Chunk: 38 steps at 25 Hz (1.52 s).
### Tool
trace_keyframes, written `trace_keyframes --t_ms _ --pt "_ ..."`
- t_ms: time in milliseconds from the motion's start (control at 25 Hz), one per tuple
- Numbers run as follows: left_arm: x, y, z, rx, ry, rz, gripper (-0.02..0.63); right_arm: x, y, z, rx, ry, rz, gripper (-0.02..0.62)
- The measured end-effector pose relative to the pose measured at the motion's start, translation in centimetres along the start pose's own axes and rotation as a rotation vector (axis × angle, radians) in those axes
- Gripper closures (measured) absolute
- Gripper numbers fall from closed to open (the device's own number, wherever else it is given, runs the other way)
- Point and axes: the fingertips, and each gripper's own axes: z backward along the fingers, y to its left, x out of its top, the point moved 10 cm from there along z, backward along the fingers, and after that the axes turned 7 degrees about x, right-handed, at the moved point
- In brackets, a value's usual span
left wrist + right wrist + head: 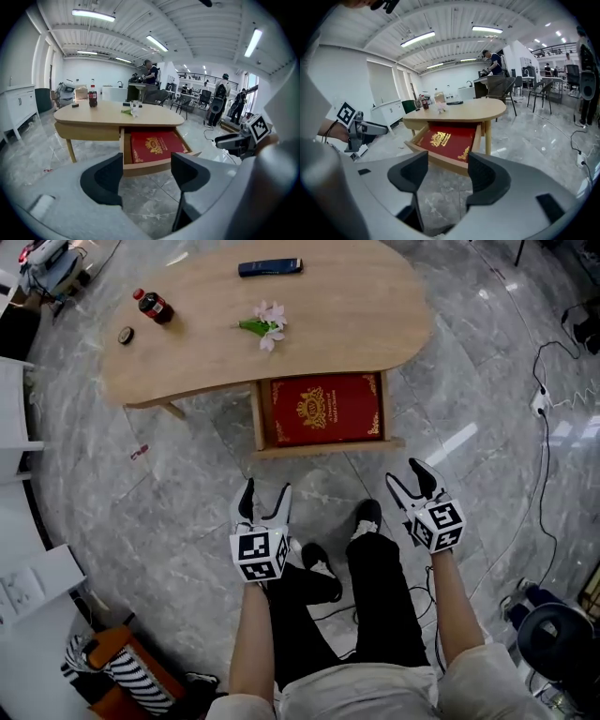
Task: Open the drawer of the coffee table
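Fingers: left gripper (267,493), right gripper (405,476) gaping wide, gripping nothing
Drawer (323,448): standing open, holding red book (326,409)
Front edge: lying just far of both grippers, untouched

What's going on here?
A person stands facing the coffee table with a claw in each hand. The drawer is pulled out, and a red book lies inside it. The left claw and right claw are both open and empty, held above the floor short of the drawer, touching nothing. The opening looks done.
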Motion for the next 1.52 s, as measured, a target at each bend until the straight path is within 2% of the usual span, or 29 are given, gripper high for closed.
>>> trace_keyframes --t_ms 200,360,600,720,880,1000,1120,1240,1520 --pt "5.8 -3.2 6.8 -0.016 0.040 0.017 0.281 6.3 6.0 4.7 -0.007 0.031 -0.043 0.327" --pt "9.5 -5.4 11.5 -0.021 0.077 0.037 0.282 10.0 9.8 8.2 -0.052 0.067 -0.078 0.337" --pt "14.3 -7.8 19.1 -0.063 0.095 0.004 0.287 15.5 15.9 13.7 -0.072 0.061 -0.093 0.369" --pt "16.6 -8.5 23.0 -0.076 0.070 0.019 0.337 18.0 18.7 16.7 -0.068 0.007 -0.115 0.411" --pt "18.8 -8.7 27.6 -0.070 0.029 0.056 0.414 20.7 22.3 19.2 -0.047 -0.035 -0.097 0.429" --pt "19.7 -8.7 30.2 -0.075 -0.010 0.104 0.495 21.9 24.4 20.3 -0.031 -0.049 -0.071 0.449" --pt "19.8 -8.6 32.1 -0.086 -0.047 0.119 0.537 22.2 26.1 20.6 -0.015 -0.049 -0.041 0.471" --pt "19.5 -8.8 33.4 -0.082 -0.054 0.105 0.562 21.8 27.2 20.9 -0.005 -0.049 -0.047 0.493" --pt "19.7 -8.7 34.9 -0.107 -0.075 0.011 0.594 21.4 29.1 21.1 0.021 -0.049 -0.017 0.549"
